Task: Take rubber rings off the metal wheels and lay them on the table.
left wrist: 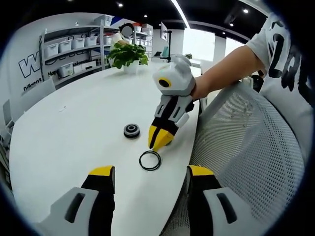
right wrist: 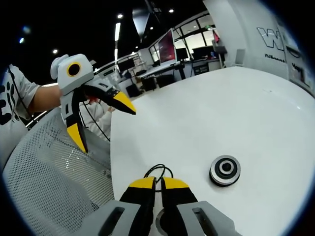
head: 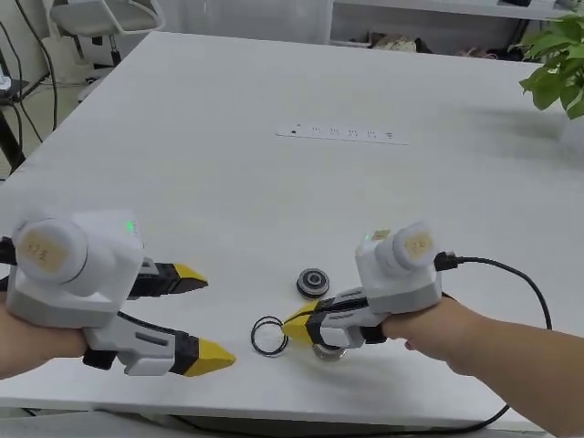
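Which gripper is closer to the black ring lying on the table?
Right. The right gripper is shut, tips at the edge of the ring; the left gripper is open, apart from it.

Bright, even indoor light falls from above; a ceiling strip [left wrist: 179, 12] and small spots [right wrist: 119, 15] burn white in the gripper views. The pale table [head: 274, 182] takes a mild sheen and carries only soft, short shadows. Both gripper views bend strongly toward their edges, and the far shelves [left wrist: 74, 49] look slightly soft, perhaps out of focus.
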{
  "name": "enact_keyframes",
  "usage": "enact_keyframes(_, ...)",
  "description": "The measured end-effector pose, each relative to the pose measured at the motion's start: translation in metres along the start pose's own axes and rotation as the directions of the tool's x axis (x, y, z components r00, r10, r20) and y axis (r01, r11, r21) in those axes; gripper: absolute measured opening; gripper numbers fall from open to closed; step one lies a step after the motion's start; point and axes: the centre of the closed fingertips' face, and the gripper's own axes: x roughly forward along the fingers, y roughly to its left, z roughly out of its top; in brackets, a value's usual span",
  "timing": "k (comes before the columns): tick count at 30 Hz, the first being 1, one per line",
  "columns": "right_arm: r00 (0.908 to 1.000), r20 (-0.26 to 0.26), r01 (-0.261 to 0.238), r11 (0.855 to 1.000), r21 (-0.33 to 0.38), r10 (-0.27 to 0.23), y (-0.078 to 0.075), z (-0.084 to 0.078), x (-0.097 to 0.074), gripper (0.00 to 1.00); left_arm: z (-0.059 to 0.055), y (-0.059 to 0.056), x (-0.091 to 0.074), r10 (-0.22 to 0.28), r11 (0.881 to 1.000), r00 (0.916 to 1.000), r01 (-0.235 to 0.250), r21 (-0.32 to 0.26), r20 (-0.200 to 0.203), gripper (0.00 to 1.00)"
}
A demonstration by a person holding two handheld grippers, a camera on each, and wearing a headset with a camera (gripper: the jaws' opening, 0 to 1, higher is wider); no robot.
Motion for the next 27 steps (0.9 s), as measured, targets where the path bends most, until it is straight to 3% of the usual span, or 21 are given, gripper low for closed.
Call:
enact_keyframes(8, 0.9997, 0.002, 0.025, 1.0, -0.001, -0.025, -0.007, 0.0, -0.004, 0.1, -0.001, 0.001, 0.001, -0.003, 1.0, 1.0, 0.003, 0.001, -0.005, 0.57)
enact_keyframes(15, 0.9961, 0.059, 0.064, 0.998, 0.018, -0.065, -0.017, 0.014, -0.018, 0.17, 0.002, 0.008, 0.004, 0.002, 1.0, 1.0, -0.002, 0.0, -0.008, 0.57)
enact_keyframes(27, 0.9774, 0.139, 0.159, 0.987, 0.014, -0.159, -0.041, 0.026, -0.042, 0.28, 0.015, 0.022, 0.02, 0.005, 1.0, 1.0, -0.005, 0.001, 0.004, 0.56)
